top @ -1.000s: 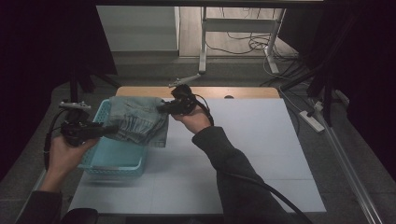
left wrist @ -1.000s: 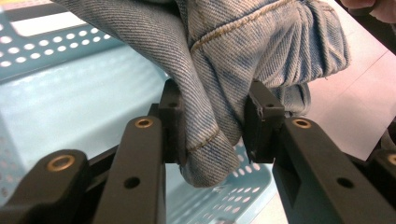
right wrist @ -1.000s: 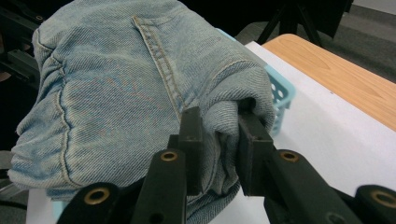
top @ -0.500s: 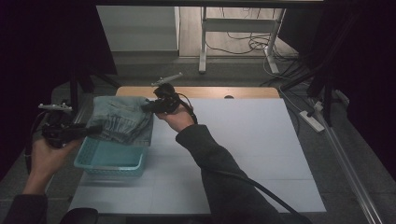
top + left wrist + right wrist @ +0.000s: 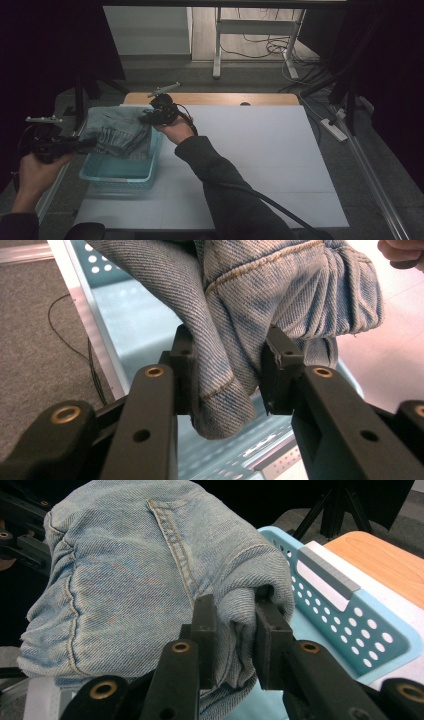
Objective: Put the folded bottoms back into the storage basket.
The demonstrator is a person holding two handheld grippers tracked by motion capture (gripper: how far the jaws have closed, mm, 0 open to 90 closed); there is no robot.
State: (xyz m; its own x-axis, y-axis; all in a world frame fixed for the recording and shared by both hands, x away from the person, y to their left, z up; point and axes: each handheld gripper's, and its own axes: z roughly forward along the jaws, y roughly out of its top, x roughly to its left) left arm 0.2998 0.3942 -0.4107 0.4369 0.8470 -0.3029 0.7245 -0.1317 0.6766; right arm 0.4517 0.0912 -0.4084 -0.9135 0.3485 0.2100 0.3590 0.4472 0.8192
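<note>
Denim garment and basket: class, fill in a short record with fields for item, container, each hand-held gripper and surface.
item: folded denim garment, held over the basket
container: light blue perforated basket, at the table's left edge
left hand-held gripper: shut on the denim
right hand-held gripper: shut on the denim
surface: white table

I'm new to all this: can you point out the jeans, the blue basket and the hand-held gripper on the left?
jeans (image 5: 117,130), high view, on the folded denim's top.
blue basket (image 5: 117,175), high view, on its near wall.
left hand-held gripper (image 5: 227,372), left gripper view, between its fingertips, clamped on denim.
</note>
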